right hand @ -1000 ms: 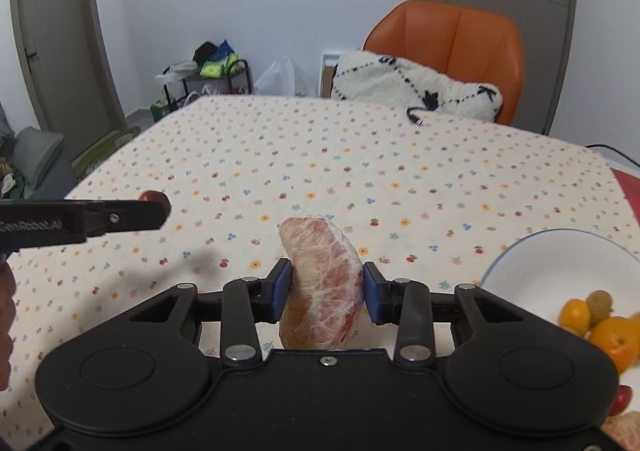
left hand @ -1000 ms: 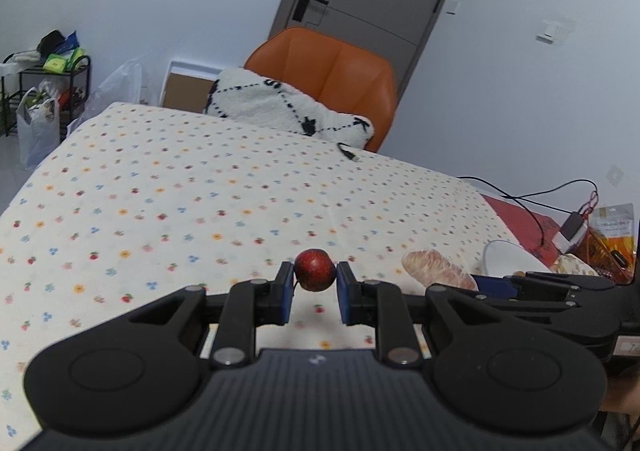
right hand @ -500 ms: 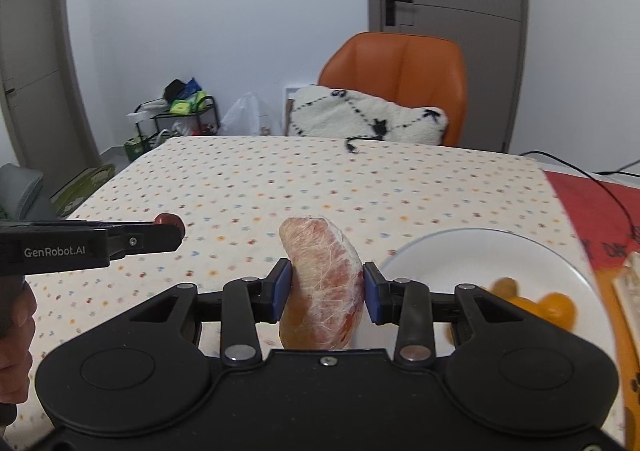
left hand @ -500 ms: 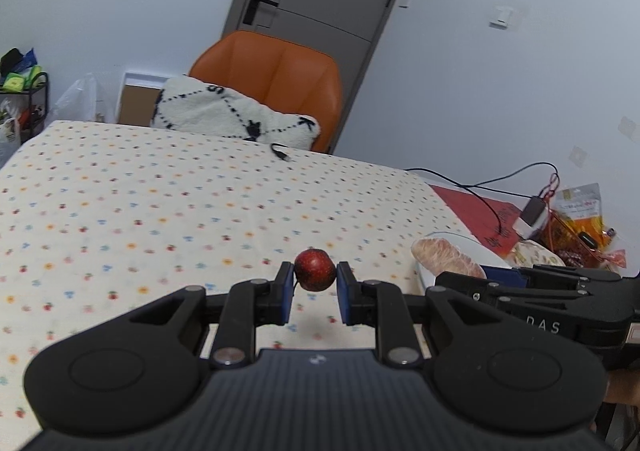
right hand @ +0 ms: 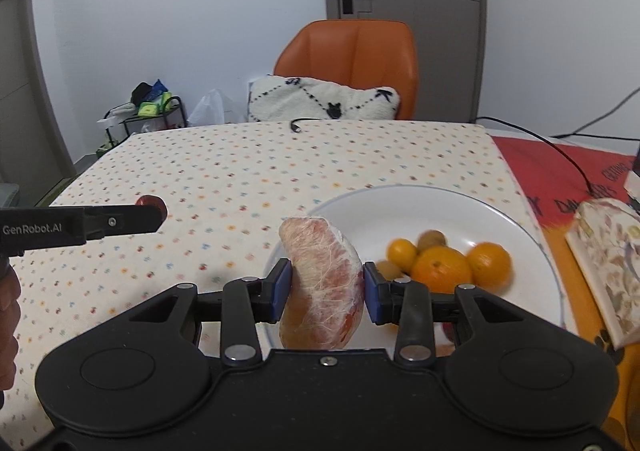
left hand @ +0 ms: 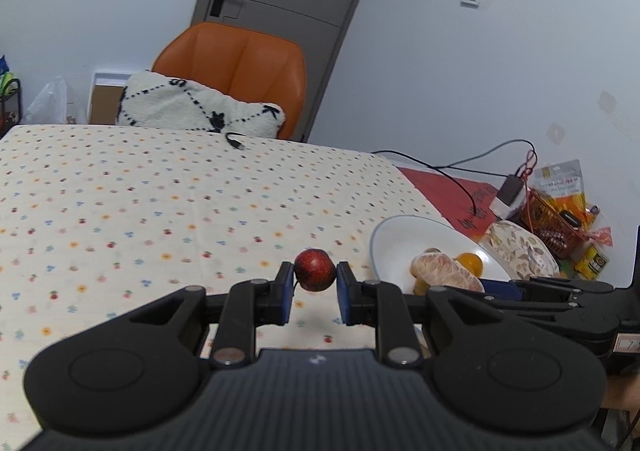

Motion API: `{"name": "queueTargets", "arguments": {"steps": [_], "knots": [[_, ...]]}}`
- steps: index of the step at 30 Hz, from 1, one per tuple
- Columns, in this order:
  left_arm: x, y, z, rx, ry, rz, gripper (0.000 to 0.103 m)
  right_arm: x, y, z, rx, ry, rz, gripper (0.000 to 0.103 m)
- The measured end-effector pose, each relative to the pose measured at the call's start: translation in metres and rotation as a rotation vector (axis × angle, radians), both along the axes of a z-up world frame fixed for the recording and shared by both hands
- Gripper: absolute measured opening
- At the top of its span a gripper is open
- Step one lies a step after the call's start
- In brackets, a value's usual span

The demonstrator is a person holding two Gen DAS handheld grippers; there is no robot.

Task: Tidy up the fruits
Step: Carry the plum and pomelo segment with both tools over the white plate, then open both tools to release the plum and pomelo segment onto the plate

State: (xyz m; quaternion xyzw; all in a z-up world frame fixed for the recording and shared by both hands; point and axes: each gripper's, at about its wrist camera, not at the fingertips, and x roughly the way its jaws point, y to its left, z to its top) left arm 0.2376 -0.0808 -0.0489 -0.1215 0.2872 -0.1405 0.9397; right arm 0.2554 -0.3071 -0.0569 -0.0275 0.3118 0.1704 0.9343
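Note:
My left gripper is shut on a small dark red fruit and holds it above the spotted tablecloth, left of the white plate. My right gripper is shut on a peeled pomelo segment and holds it over the near left rim of the plate. The plate holds several oranges and small brownish fruits. The left gripper also shows in the right wrist view at the left. The pomelo segment also shows in the left wrist view.
An orange chair with a white cushion stands at the table's far side. A cable, a charger and snack packets lie on the red cloth at the right. A patterned box sits beside the plate.
Both grippers have swung right toward the plate with their fruit. The pomelo segment now hangs over the plate's rim, and the plate's fruit is in fuller view.

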Motion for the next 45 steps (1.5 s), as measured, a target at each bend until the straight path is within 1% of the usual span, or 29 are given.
{"name": "queueTargets", "arguments": {"steps": [5,8,10,11,13,22,26,28,31,34,35,37,38,39,40,42,44,45], "knots": [[0.003,-0.018,0.000,0.016,0.002,-0.034,0.021,-0.004,-0.018,-0.006,0.020,0.004,-0.037,0.036],[0.005,-0.029,0.000,0.026,0.003,-0.050,0.021,-0.005,-0.023,-0.009,0.030,0.004,-0.034,0.037],[0.007,-0.036,0.001,0.036,0.004,-0.059,0.021,-0.006,-0.026,-0.012,0.055,0.006,-0.027,0.038],[0.007,-0.040,0.002,0.041,0.001,-0.066,0.021,-0.006,-0.028,-0.011,0.063,0.003,-0.028,0.042],[0.007,-0.047,0.004,0.050,-0.005,-0.077,0.021,-0.009,-0.030,-0.009,0.069,-0.011,-0.030,0.046],[0.012,-0.072,0.008,0.075,-0.007,-0.125,0.021,-0.023,-0.051,0.001,0.097,-0.041,-0.065,0.046],[0.012,-0.083,0.006,0.091,-0.001,-0.145,0.021,-0.029,-0.060,0.002,0.109,-0.057,-0.095,0.050],[0.012,-0.087,0.006,0.105,0.001,-0.156,0.023,-0.031,-0.063,0.002,0.115,-0.059,-0.103,0.050],[0.009,-0.087,0.008,0.113,-0.007,-0.154,0.025,-0.034,-0.064,0.002,0.116,-0.064,-0.105,0.050],[0.007,-0.082,0.011,0.115,-0.006,-0.132,0.026,-0.035,-0.066,0.002,0.144,-0.056,-0.099,0.051],[0.006,-0.080,0.012,0.116,-0.006,-0.123,0.028,-0.035,-0.065,0.001,0.148,-0.056,-0.100,0.051],[0.004,-0.075,0.013,0.128,-0.005,-0.107,0.040,-0.037,-0.063,0.001,0.148,-0.056,-0.098,0.052],[0.003,-0.073,0.013,0.139,-0.007,-0.096,0.051,-0.037,-0.062,0.000,0.150,-0.056,-0.095,0.053],[0.002,-0.071,0.014,0.151,-0.013,-0.080,0.060,-0.038,-0.060,0.000,0.151,-0.057,-0.094,0.054],[0.000,-0.069,0.015,0.161,-0.022,-0.060,0.063,-0.038,-0.059,0.000,0.152,-0.058,-0.094,0.055],[-0.004,-0.063,0.016,0.173,-0.037,-0.027,0.078,-0.039,-0.057,0.000,0.159,-0.057,-0.096,0.055],[-0.006,-0.058,0.018,0.180,-0.048,-0.005,0.083,-0.041,-0.056,0.000,0.169,-0.053,-0.096,0.055],[-0.008,-0.056,0.019,0.182,-0.054,0.002,0.084,-0.042,-0.056,0.000,0.172,-0.052,-0.095,0.056]]}}
